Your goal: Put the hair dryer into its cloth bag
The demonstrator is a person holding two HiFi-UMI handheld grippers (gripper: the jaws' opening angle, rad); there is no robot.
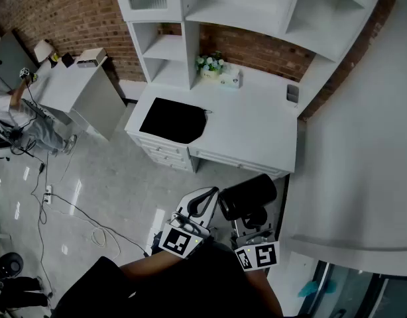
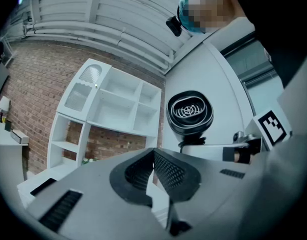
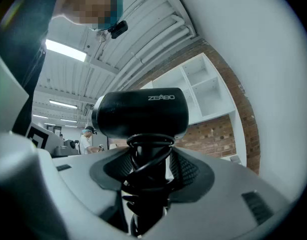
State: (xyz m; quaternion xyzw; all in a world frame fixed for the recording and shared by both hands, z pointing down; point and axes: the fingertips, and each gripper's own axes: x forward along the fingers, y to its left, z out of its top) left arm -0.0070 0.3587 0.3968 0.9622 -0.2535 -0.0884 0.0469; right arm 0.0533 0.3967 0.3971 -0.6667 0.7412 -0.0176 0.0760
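A black hair dryer [image 1: 248, 194] is upright in my right gripper [image 1: 252, 218], which is shut on its handle. In the right gripper view the cord is wound round that handle [image 3: 146, 166] between the pads, and the barrel [image 3: 141, 113] lies crosswise above my right gripper [image 3: 148, 179]. Just left of it, my left gripper [image 1: 201, 199] is shut with nothing in it; its pads meet [image 2: 154, 170], and the dryer's rear grille [image 2: 189, 112] shows to the right. The black cloth bag [image 1: 174, 119] lies flat on the left end of the white desk [image 1: 256, 128], well ahead of both grippers.
A flower pot [image 1: 210, 63], a tissue box [image 1: 231, 78] and a small grey object [image 1: 292, 93] stand at the back of the desk under white shelves [image 1: 217, 8]. A curved white wall [image 1: 362, 144] is at the right. At far left, a second table [image 1: 77, 85], a person [image 1: 14, 111] and floor cables [image 1: 91, 227].
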